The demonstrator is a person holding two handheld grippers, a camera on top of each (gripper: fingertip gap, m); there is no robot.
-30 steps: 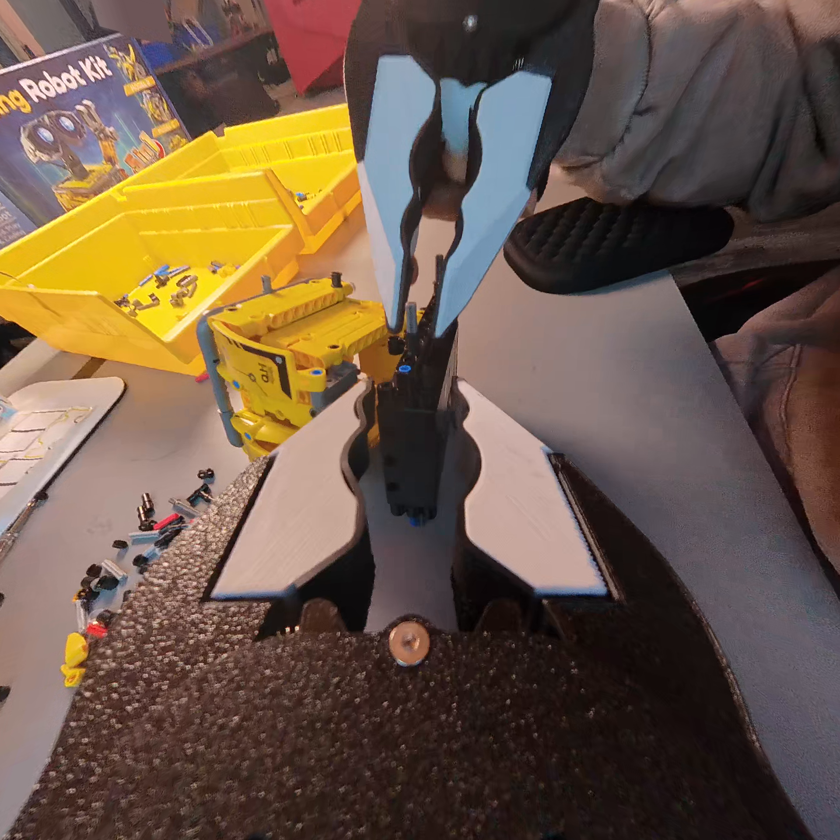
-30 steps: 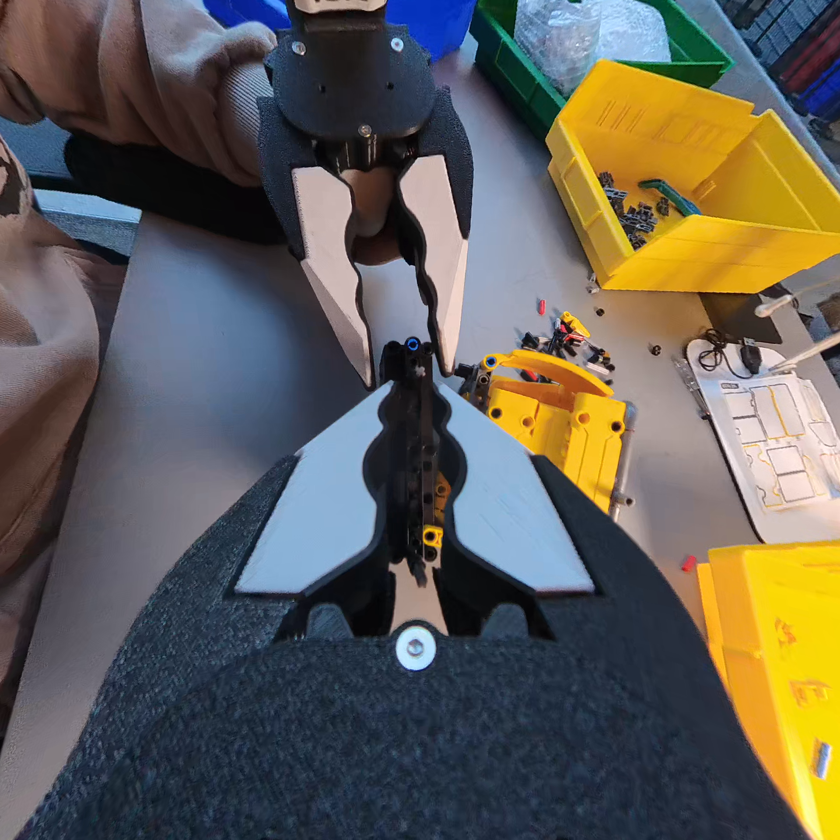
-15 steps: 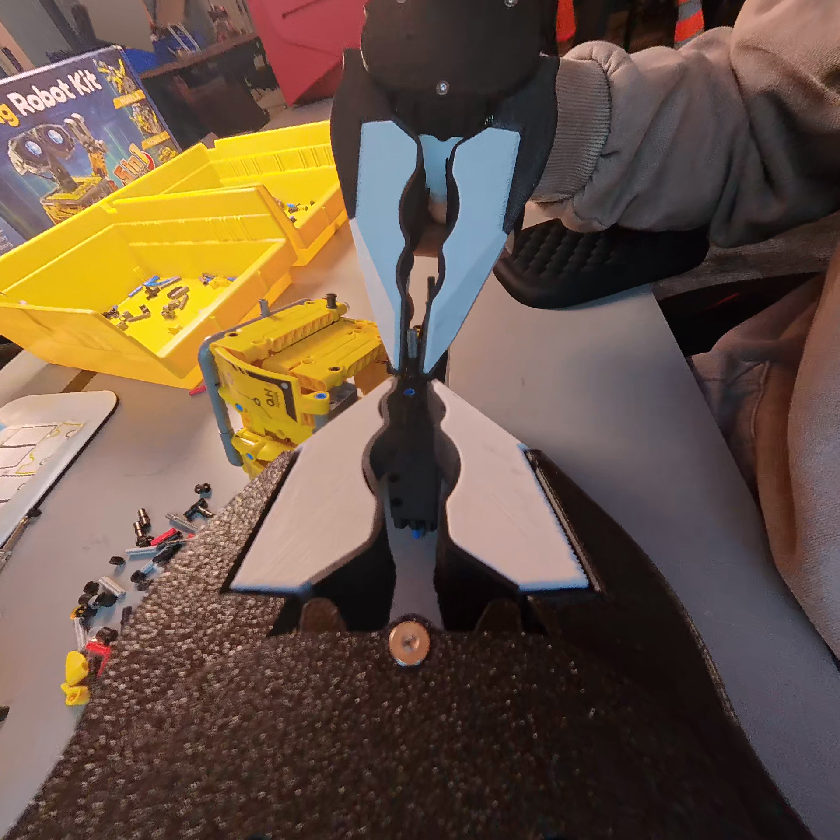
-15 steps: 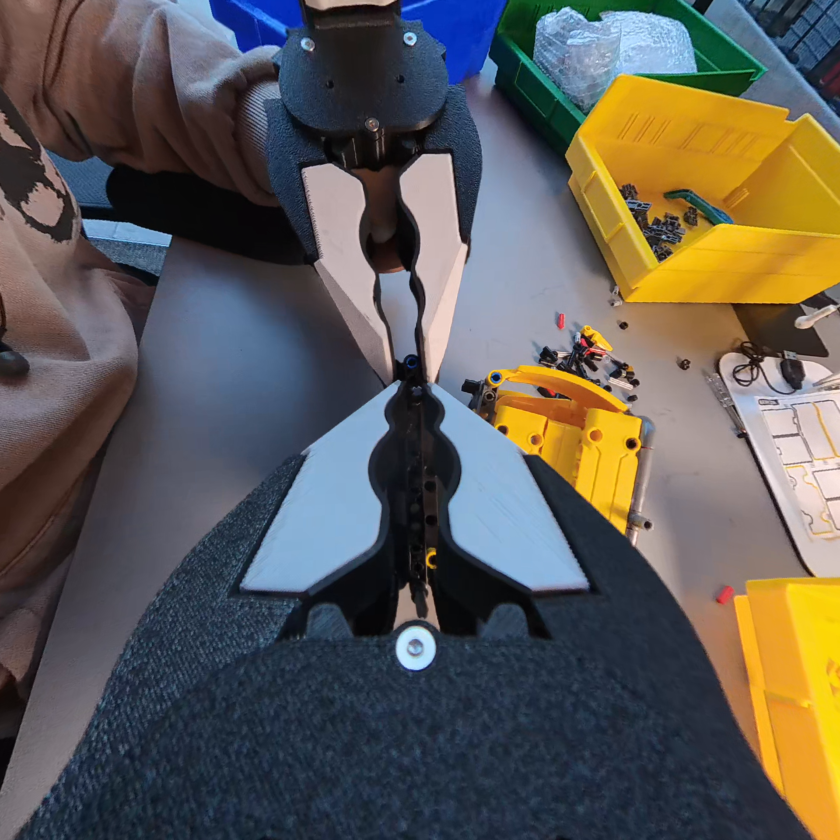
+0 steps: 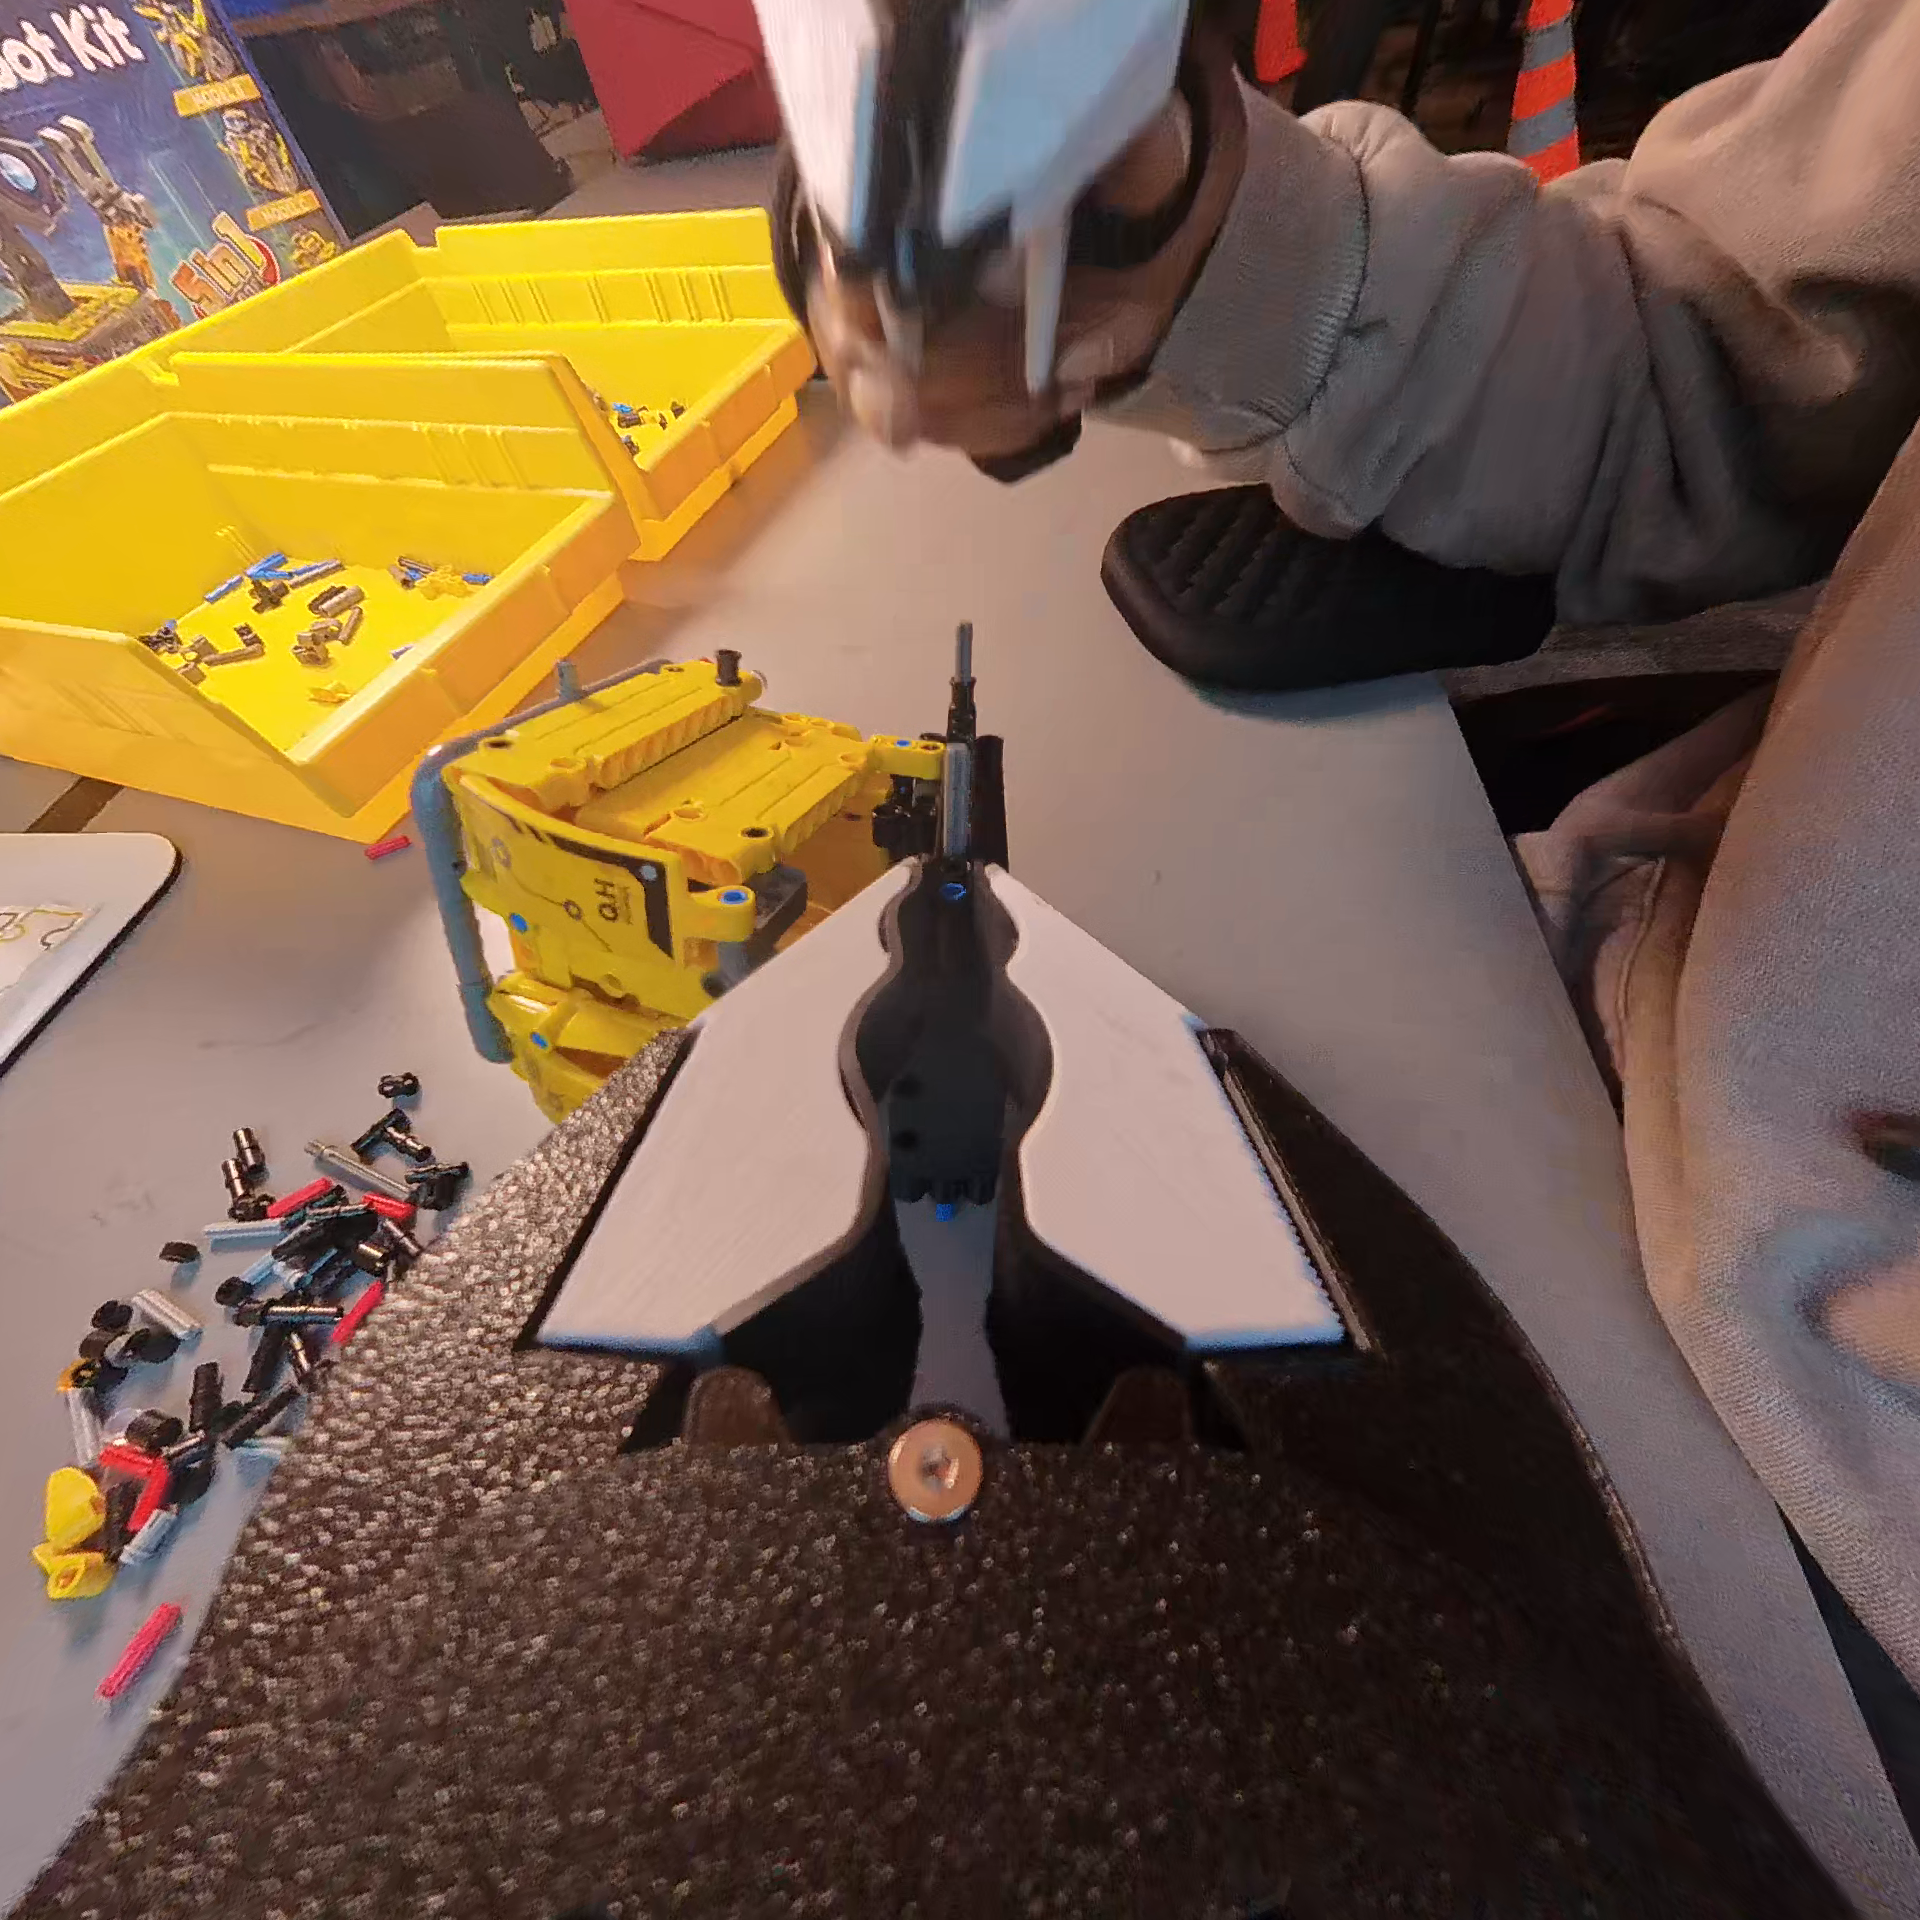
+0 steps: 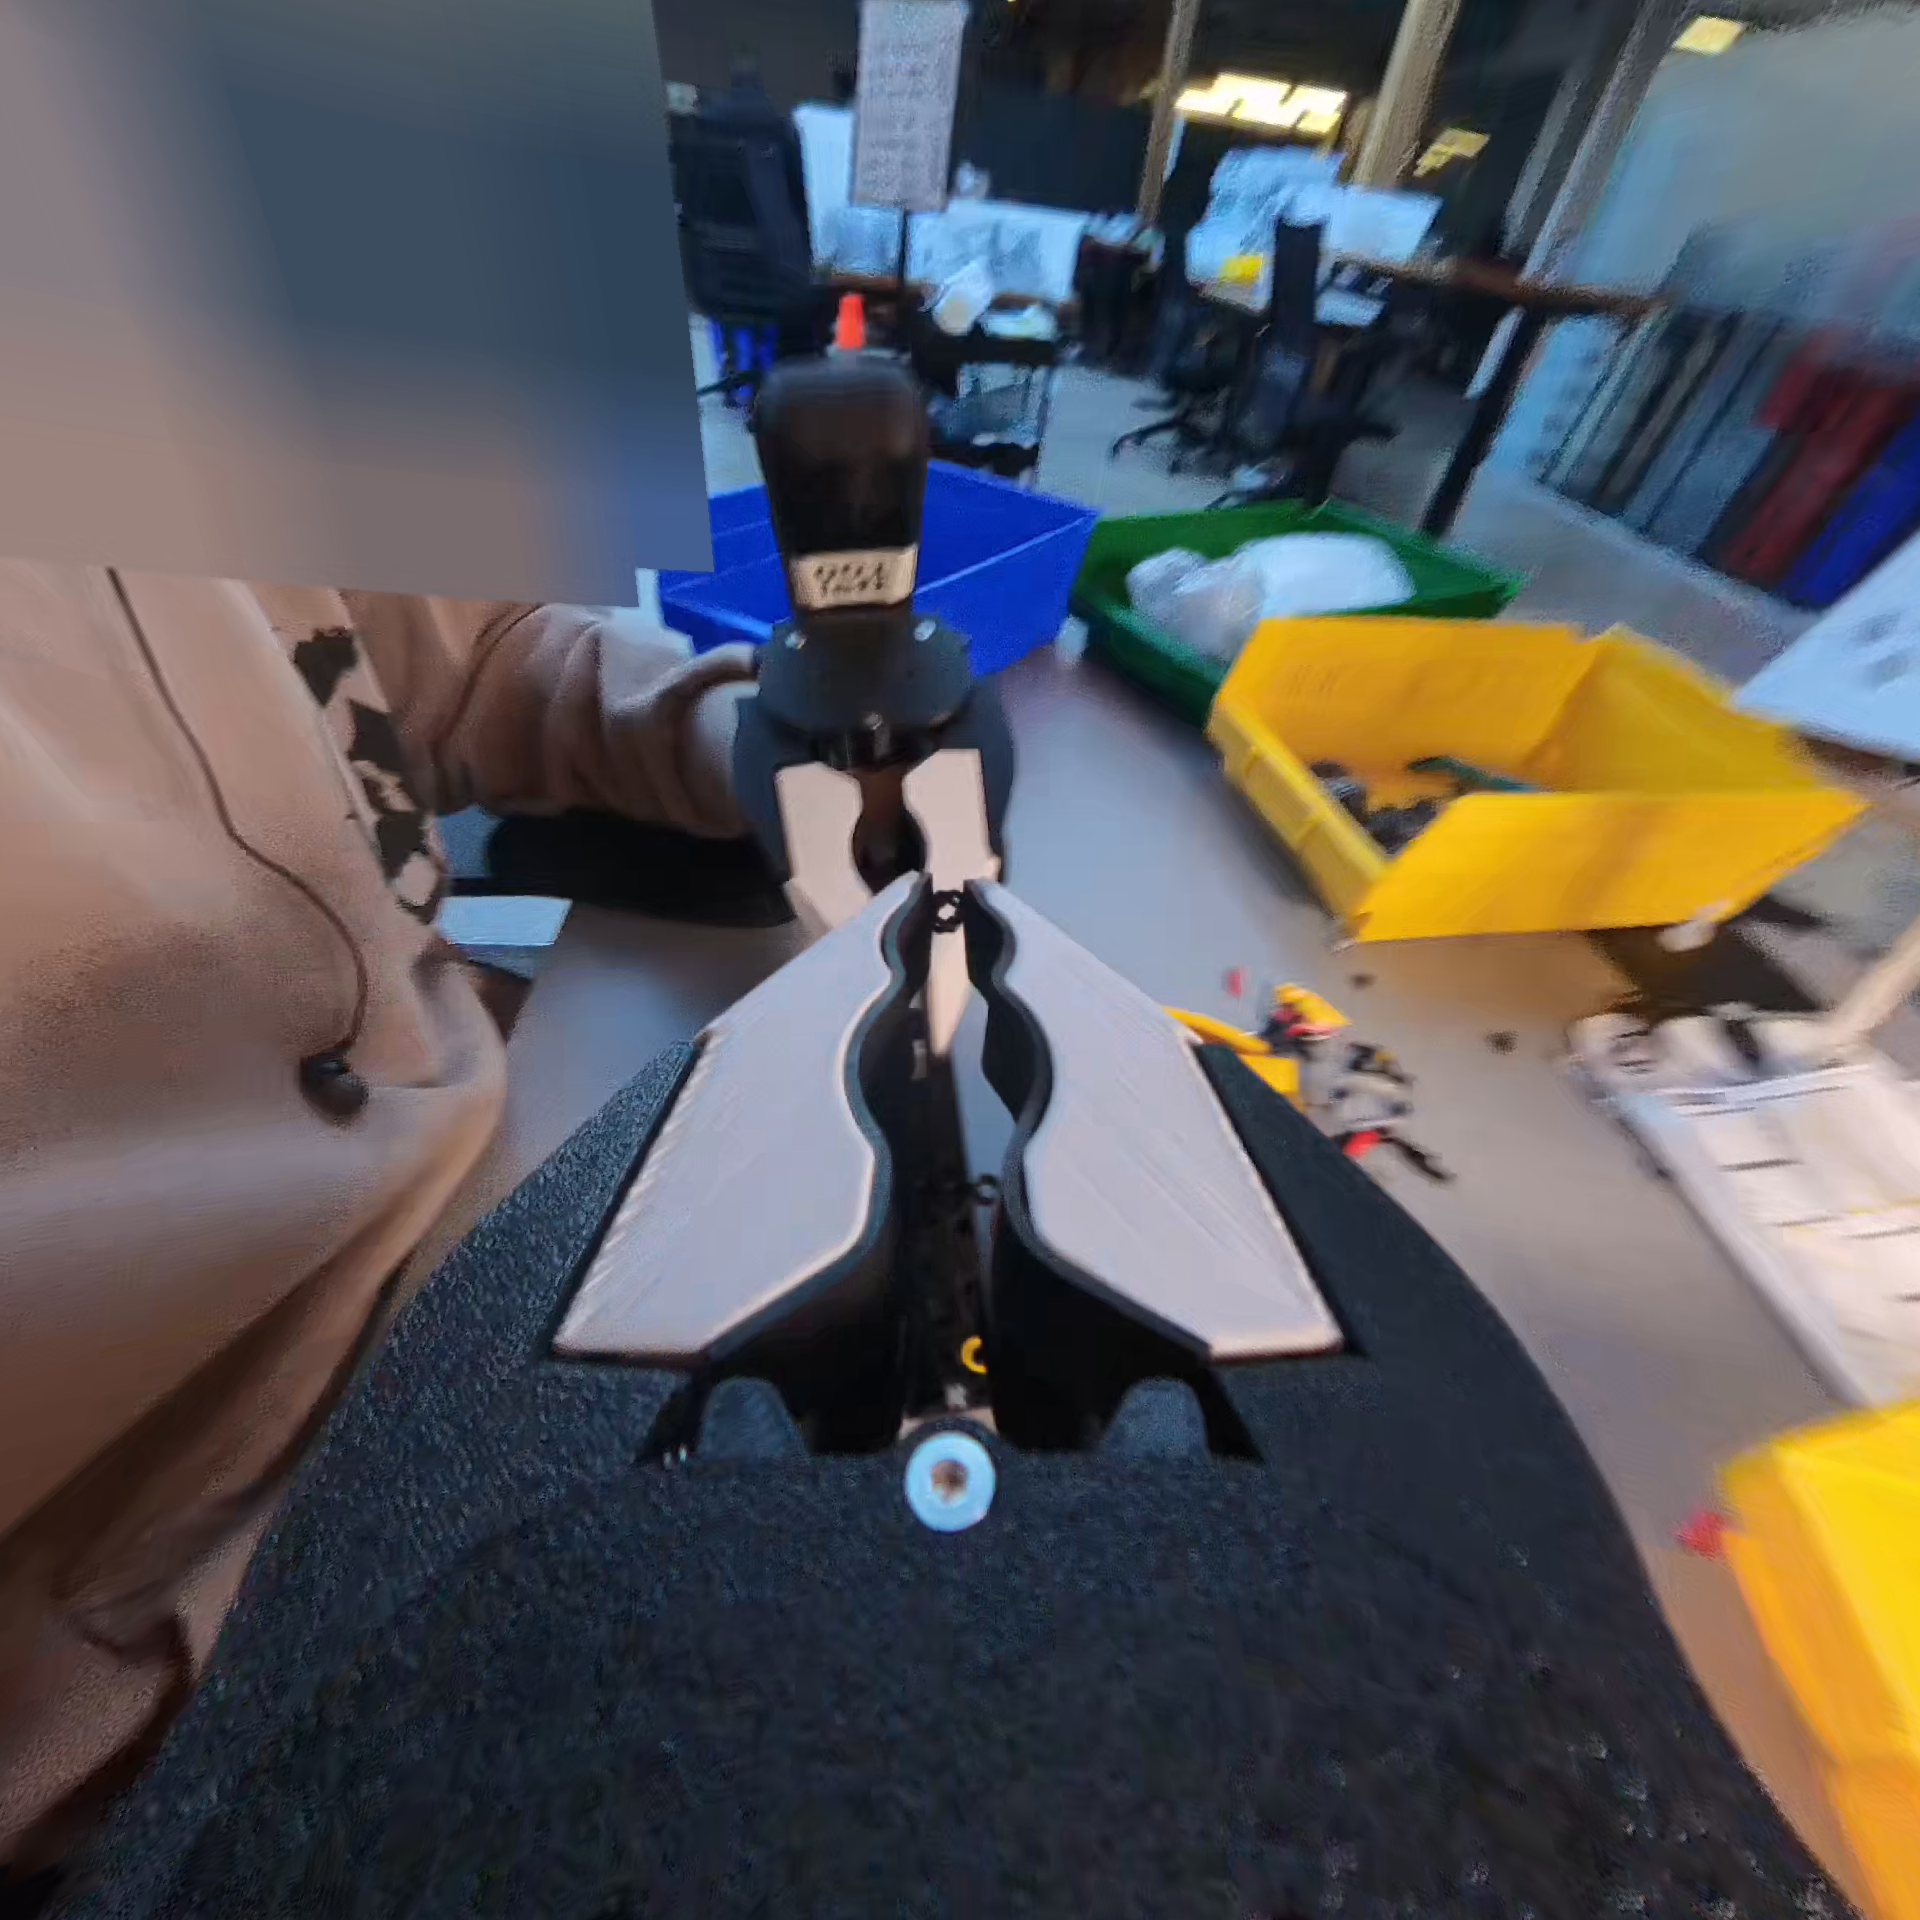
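Observation:
My left gripper (image 5: 951, 883) is shut on the black block (image 5: 940, 1049) at the end of a yellow and black brick model (image 5: 675, 821) standing on the grey table (image 5: 1195, 883). A grey axle (image 5: 964, 665) sticks up from the block. My right gripper (image 6: 948, 899) is shut on a thin black beam (image 6: 935, 1236) with a yellow pin. It is raised well above the model. It shows blurred at the top of the left wrist view (image 5: 966, 353). The left gripper (image 6: 888, 873) lies just beyond its tips.
Loose small pins (image 5: 291, 1247) lie left of the model. Yellow parts bins (image 5: 312, 582) stand behind it. More bins, yellow (image 6: 1507, 821), blue (image 6: 997, 561) and green (image 6: 1143, 623), stand far right. An instruction sheet (image 6: 1787, 1174), a black armrest (image 5: 1320, 603) and the person's sleeve (image 5: 1455, 312) are close by. Some 9 cm of space lies between my two pairs of fingers.
My left gripper closed on the black block. My right gripper, which met it tip to tip, lifted up and away with the thin beam and tilted towards the room.

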